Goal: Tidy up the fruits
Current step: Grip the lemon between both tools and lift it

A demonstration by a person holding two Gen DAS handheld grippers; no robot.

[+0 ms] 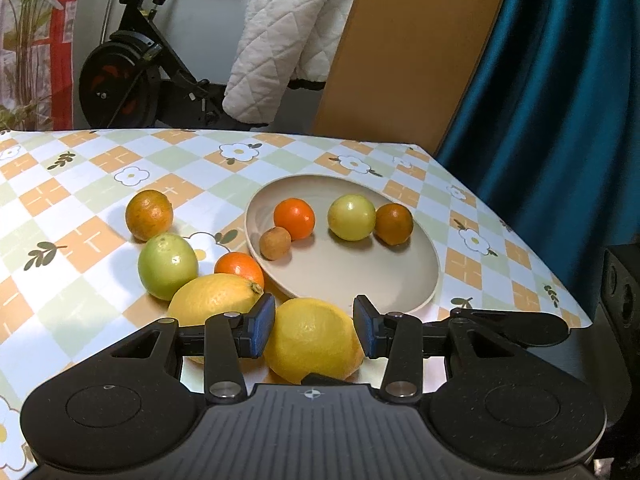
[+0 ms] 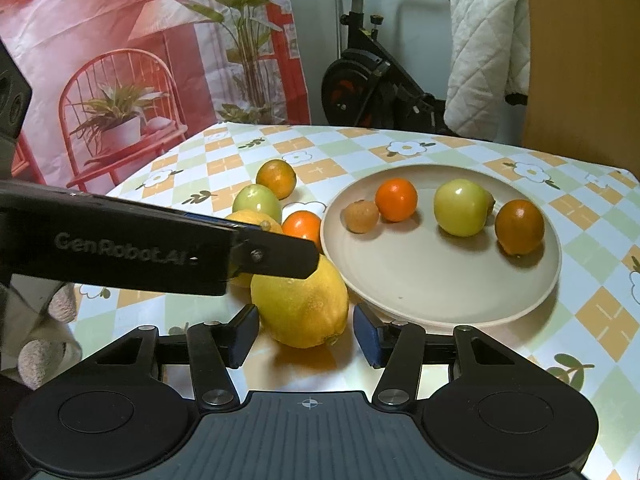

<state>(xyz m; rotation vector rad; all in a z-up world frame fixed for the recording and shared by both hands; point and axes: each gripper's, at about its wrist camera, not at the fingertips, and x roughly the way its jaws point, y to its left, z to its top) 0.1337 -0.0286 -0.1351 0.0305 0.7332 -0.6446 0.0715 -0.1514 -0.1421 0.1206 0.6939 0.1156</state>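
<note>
A: What fills the view?

B: A table (image 1: pixel 100 200) under a checked cloth with flowers. Behind it are an exercise bike (image 1: pixel 132 72) and a white quilt (image 1: pixel 288 40).

A: And on the table?

B: A wide beige plate (image 2: pixel 440 288) on the right, with loose fruit just left of it.

A: Where are the tools?

B: The left gripper (image 1: pixel 313 330) comes in low from the left. Its pads press both sides of the near lemon (image 1: pixel 312 344), so it is clamped on it. The right gripper (image 2: pixel 306 334) sits at the lemon's closer end. Its jaws stand apart, with a gap between the right pad and the peel.

A: Where is that lemon?

B: On the cloth, just beside the plate's near left rim, not in it. The far lemon (image 1: pixel 212 300) lies just behind it to the left.

A: The other loose fruit?

B: A green apple (image 1: pixel 167 266), a mottled orange (image 1: pixel 149 215) beyond it, and a small orange (image 1: pixel 239 268) by the rim.

A: And in the plate?

B: A yellow-green apple (image 1: pixel 351 217), a dark orange (image 1: pixel 394 224) beside it, a bright orange (image 1: pixel 294 218), and a small brown fruit (image 1: pixel 275 243) touching that one
</note>
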